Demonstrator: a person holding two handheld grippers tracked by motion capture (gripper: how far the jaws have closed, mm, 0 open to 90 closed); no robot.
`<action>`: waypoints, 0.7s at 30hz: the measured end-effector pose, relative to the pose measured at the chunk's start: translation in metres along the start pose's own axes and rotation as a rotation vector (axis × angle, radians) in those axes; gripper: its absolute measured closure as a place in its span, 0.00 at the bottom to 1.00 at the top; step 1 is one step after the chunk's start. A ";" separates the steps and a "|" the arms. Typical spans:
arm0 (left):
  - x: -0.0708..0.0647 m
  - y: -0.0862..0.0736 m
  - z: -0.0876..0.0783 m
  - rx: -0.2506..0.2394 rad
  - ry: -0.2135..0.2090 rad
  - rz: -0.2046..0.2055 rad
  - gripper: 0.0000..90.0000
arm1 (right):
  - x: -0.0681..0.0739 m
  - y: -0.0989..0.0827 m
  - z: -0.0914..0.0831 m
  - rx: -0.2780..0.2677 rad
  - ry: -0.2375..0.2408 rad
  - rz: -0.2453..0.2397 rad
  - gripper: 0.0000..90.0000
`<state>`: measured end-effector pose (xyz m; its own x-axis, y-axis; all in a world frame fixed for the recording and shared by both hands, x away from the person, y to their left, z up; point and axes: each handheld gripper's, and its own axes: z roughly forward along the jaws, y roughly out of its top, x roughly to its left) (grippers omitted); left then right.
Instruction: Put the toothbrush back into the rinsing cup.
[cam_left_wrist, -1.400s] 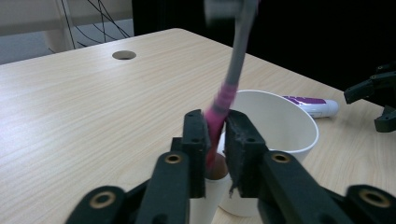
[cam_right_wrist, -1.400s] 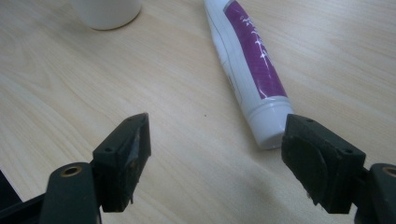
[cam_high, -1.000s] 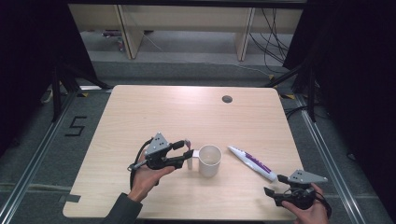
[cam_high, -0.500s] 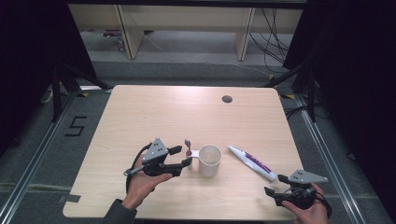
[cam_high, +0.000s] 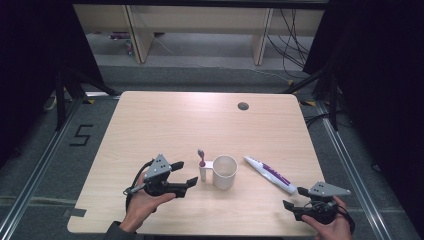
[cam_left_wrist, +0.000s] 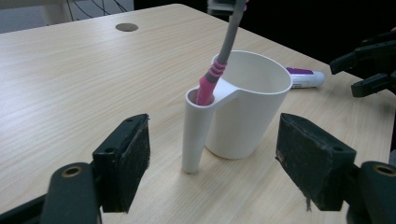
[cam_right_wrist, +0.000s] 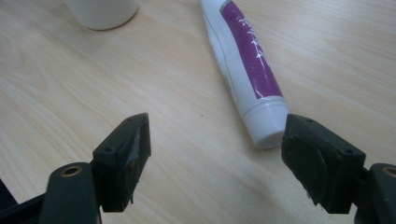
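A white cup stands near the middle of the wooden table. A pink and grey toothbrush stands upright in the cup's hollow handle. Just left of the handle is my left gripper, whose jaws have just been opening; they stand wide with nothing pressed between the pads. In the left gripper view the cup and toothbrush are a little ahead of the jaws. A white and purple toothpaste tube lies right of the cup. My right gripper is open, with the tube's cap end just ahead of it.
A round cable hole sits at the table's far right. The front edge of the table runs just under both hands. Dark floor and shelving legs surround the table. The cup's base shows at the top of the right gripper view.
My left gripper has opened and drawn back to the left, away from the cup handle. The toothbrush stays standing in the handle. The right gripper has not moved.
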<state>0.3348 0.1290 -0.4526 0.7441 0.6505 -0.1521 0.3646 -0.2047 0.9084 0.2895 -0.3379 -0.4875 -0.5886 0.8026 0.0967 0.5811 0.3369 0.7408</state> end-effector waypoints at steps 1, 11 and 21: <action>0.000 0.000 -0.002 0.004 0.004 0.001 0.28 | 0.000 0.000 0.000 -0.002 0.002 0.001 0.28; -0.002 -0.012 -0.009 0.038 0.013 -0.004 0.25 | 0.000 0.000 0.000 -0.003 -0.001 -0.001 0.28; -0.003 -0.028 -0.012 0.093 0.036 0.015 0.23 | -0.003 0.000 -0.001 -0.012 -0.009 -0.027 0.28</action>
<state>0.3156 0.1418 -0.4730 0.7301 0.6722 -0.1230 0.4048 -0.2804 0.8703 0.2909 -0.3404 -0.4872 -0.5989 0.7977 0.0706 0.5583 0.3527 0.7509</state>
